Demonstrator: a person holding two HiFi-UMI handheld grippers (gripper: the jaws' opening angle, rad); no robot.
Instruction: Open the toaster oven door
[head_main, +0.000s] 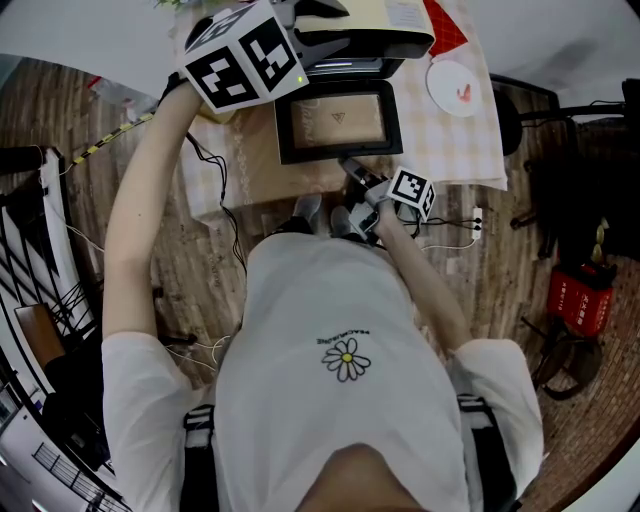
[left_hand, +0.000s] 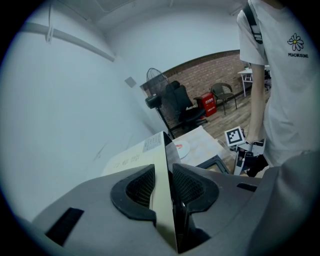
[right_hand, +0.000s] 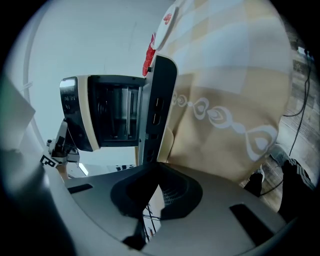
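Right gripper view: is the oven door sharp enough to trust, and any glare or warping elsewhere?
Right gripper view: the toaster oven door is sharp and free of glare, the cavity beside it is dark, the fisheye bend is strong and the left margin is smeared. Left gripper view: the toaster oven edge is crisp up close and the wall is flat and evenly lit. Head view: the door glass is clear, and the floor bows near the edges.

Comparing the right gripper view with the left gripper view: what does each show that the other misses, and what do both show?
Only the right gripper view: the toaster oven's bare cavity, its door hanging open, the heart-patterned tablecloth, and the right gripper, jaws shut on nothing. Only the left gripper view: how the left gripper clamps the oven's cream top edge, plus the person's white shirt, a brick wall and black chairs. Both: the oven's body, the white plate, and the other gripper at a distance.
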